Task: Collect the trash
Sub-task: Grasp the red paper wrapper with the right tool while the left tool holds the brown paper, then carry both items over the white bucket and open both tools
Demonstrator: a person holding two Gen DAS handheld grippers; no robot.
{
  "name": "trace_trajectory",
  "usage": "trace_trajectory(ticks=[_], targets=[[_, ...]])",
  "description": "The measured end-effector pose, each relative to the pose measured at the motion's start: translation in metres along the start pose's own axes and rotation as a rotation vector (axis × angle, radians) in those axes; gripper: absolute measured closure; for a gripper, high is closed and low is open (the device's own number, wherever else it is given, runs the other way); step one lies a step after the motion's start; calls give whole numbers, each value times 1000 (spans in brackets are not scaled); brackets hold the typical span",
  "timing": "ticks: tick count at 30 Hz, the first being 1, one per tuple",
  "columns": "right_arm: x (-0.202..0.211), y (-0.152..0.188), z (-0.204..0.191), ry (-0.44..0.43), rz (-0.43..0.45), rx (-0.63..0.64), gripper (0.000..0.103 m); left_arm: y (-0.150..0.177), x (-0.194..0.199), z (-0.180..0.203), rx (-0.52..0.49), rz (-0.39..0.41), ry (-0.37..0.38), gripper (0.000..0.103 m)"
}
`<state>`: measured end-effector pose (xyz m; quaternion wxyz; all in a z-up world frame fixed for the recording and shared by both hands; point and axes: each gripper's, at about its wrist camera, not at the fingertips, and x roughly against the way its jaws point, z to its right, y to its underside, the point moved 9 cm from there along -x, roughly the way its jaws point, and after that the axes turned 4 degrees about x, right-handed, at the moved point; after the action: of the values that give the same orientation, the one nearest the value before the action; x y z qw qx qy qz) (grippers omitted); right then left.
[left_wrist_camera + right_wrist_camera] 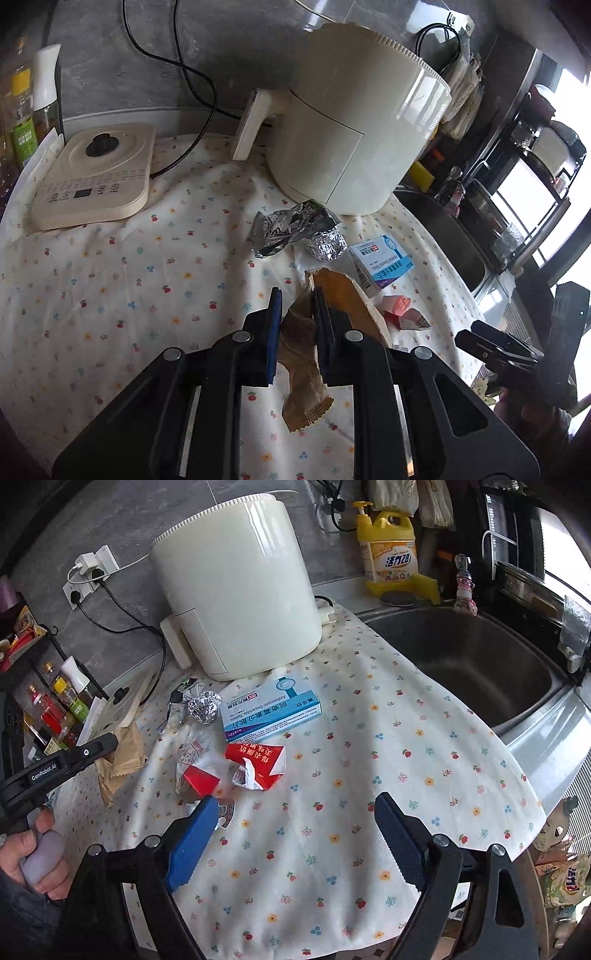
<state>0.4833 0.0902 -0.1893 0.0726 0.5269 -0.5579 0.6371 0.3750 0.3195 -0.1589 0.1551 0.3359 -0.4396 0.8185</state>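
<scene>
Pinching a brown wrapper [301, 354] in the left gripper's [297, 328] jaws, right gripper's [295, 834] jaws spread.

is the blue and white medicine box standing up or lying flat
Lying flat. The medicine box rests on its broad face on the floral cloth, printed side up, in front of the air fryer.

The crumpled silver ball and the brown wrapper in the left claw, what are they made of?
The silver ball looks like aluminium foil: shiny, creased into tiny facets. The brown wrapper, between the left gripper's fingers, looks like matte kraft paper or paper-look film; its serrated end suggests a sealed snack packet.
</scene>
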Motion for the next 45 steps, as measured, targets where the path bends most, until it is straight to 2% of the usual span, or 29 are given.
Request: trace_trajectory(ticks=[4, 7, 9, 10, 13, 20, 24, 27, 34, 40, 45], targets=[[-28, -10, -16, 4, -35, 36, 21, 10, 23, -37, 67, 21, -59, 86], [-45, -11, -24, -3, -61, 61, 29, 21, 34, -57, 111, 21, -89, 86], [-58, -8, -27, -15, -99, 69, 58, 29, 37, -62, 125, 17, -100, 86], [-62, -5, -28, -26, -119, 62, 83, 32, 39, -63, 129, 17, -102, 86], [-54, -7, -28, -14, -91, 65, 90, 38, 44, -64, 142, 24, -105, 86], [-32, -10, -13, -2, -78, 45, 90, 43, 73, -57, 162, 83, -109, 86], [-10, -6, -14, -16, -64, 66, 90, 58, 86, -53, 199, 100, -113, 86], [7, 4, -10, -26, -56, 66, 90, 72, 92, -40, 191, 97, -108, 86], [62, 39, 19, -48, -24, 44, 90, 105, 100, 12, 140, 85, -87, 86], [101, 83, 74, -13, -49, -10, 90, 142, 109, 64, 88, 62, -61, 86], [125, 114, 107, 10, -63, -40, 90, 166, 115, 89, 80, 51, -50, 86]])
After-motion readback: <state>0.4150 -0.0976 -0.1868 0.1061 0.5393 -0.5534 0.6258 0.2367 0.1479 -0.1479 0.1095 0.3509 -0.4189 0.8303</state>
